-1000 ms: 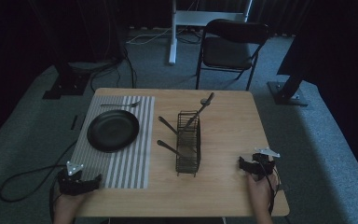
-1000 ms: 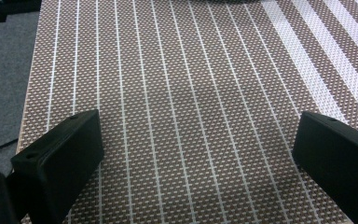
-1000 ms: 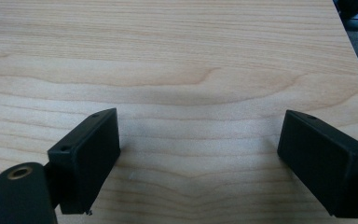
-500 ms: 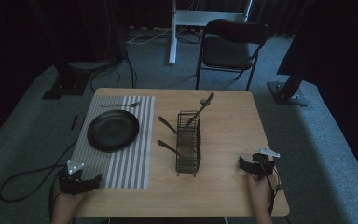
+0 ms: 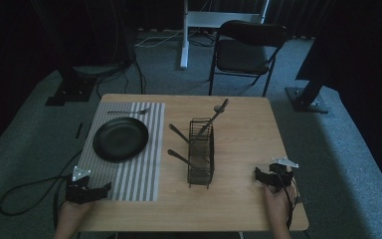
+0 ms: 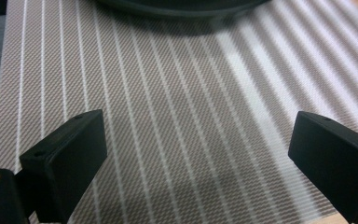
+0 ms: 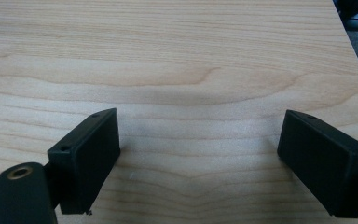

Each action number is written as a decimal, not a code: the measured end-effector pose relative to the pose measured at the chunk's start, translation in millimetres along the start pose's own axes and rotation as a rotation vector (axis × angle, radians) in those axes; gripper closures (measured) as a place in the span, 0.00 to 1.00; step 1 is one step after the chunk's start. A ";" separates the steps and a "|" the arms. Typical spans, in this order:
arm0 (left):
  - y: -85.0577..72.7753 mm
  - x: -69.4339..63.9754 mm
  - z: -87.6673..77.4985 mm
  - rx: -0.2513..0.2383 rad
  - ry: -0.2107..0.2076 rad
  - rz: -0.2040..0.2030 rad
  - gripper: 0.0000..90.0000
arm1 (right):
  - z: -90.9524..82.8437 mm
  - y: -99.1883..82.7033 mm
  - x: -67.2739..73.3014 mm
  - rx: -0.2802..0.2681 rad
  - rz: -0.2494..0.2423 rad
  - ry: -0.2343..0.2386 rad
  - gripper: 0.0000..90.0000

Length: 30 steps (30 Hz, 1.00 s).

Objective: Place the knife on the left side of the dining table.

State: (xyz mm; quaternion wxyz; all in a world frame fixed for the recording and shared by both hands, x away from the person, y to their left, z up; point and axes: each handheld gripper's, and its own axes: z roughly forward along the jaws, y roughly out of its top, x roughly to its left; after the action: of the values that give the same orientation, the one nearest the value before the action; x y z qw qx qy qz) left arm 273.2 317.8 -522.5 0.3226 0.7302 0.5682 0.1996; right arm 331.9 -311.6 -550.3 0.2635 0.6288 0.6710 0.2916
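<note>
Cutlery [image 5: 181,157] stood in the wire caddy [image 5: 201,154] mid-counter [image 5: 238,199], right of the plate [image 5: 120,139]. Judged light, stiff, slick metal; best pinched across a handle. Left hand-held gripper [image 6: 196,154] and right hand-held gripper [image 7: 198,158] were both open, empty.

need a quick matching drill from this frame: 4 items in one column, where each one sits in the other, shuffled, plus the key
Items
1. black plate
2. fork
3. wire caddy
4. right gripper

Places
A. on the bare wood near the table's near right corner
B. on the striped placemat, around its middle
C. on the bare wood near the table's middle, with utensil handles sticking out
D. at the far edge of the placemat, beyond the plate

Pairs: 1-B, 2-D, 3-C, 4-A
</note>
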 end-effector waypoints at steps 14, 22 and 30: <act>32.2 -23.8 -3.1 -0.043 -0.061 0.074 0.07 | 0.0 0.0 0.0 0.000 0.000 0.000 0.13; 48.6 -33.3 -3.6 -0.062 -0.093 0.098 0.07 | 0.0 0.0 0.0 0.000 0.000 0.000 0.13; 62.0 -41.0 -8.1 -0.094 -0.144 0.113 0.07 | 0.0 0.0 -0.1 0.000 -0.002 0.000 0.13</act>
State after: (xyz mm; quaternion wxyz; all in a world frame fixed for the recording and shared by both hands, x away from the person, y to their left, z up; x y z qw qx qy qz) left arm 300.1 271.5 -470.4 0.3846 0.7575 0.4917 0.1910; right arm 331.9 -311.7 -550.3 0.2638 0.6283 0.6714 0.2914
